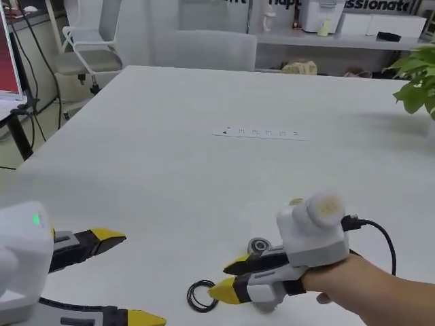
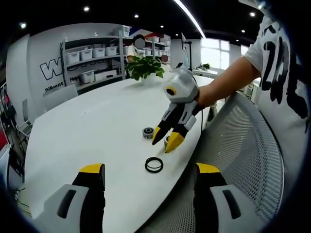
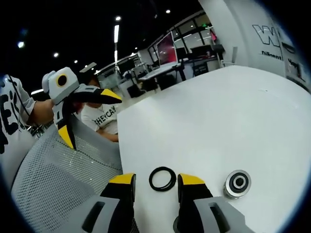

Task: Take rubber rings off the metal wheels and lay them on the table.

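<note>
The left gripper (image 1: 134, 277) sits at 7 o'clock in the head view, its jaws spread wide and holding nothing. To its right, at 6 o'clock, a black rubber ring (image 1: 201, 296) lies flat on the white counter (image 1: 204, 170). The ring is just beside the lower jaw tip of the right gripper (image 1: 225, 278), whose jaws stand partly open and empty. A metal wheel (image 1: 258, 245) rests at that gripper's 12 o'clock, just behind its upper jaw.
</note>
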Demonstrator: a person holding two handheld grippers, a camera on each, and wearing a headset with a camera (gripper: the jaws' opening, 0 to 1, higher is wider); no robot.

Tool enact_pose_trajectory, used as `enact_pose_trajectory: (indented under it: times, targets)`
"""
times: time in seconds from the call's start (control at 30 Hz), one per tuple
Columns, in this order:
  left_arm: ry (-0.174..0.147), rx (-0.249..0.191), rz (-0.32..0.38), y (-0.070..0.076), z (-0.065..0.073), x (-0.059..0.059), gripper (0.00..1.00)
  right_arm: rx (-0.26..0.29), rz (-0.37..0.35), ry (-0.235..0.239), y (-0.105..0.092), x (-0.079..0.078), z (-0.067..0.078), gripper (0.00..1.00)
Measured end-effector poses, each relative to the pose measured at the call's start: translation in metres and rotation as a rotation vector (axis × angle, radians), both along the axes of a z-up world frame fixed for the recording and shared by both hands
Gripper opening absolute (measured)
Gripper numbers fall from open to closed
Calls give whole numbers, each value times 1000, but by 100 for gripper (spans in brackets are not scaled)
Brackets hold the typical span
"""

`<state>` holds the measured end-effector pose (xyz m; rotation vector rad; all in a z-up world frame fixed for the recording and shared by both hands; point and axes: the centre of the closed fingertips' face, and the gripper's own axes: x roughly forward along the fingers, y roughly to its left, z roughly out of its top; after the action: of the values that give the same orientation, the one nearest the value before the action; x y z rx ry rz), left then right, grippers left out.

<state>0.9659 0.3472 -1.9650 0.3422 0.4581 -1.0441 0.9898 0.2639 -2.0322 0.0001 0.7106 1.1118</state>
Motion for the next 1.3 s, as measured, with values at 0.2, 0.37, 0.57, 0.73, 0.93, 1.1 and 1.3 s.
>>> enact_pose_trajectory:
  times: [0.2, 0.37, 0.57, 0.73, 0.93, 1.1, 1.3]
  targets:
    - [-5, 3, 6, -3, 2, 2, 71, 13, -29, -56, -14, 2, 19, 39]
    - [-7, 1, 7, -6, 4, 5, 71, -17, -61, -108, -34, 5, 29, 42]
    - [-8, -5, 6, -9, 6, 11, 71, -24, -130, -144, -55, 7, 43, 50]
    - [-10, -5, 4, -11, 7, 14, 71, -36, -180, -179, -69, 5, 50, 52]
    - [-10, -4, 9, -10, 5, 20, 71, -48, -263, -192, -90, 0, 53, 55]
    - [-9, 8, 4, -9, 1, 22, 71, -69, -334, -211, -108, -5, 56, 61]
    - [-11, 6, 16, -8, -2, 27, 71, -46, -404, -237, -114, -11, 66, 64]
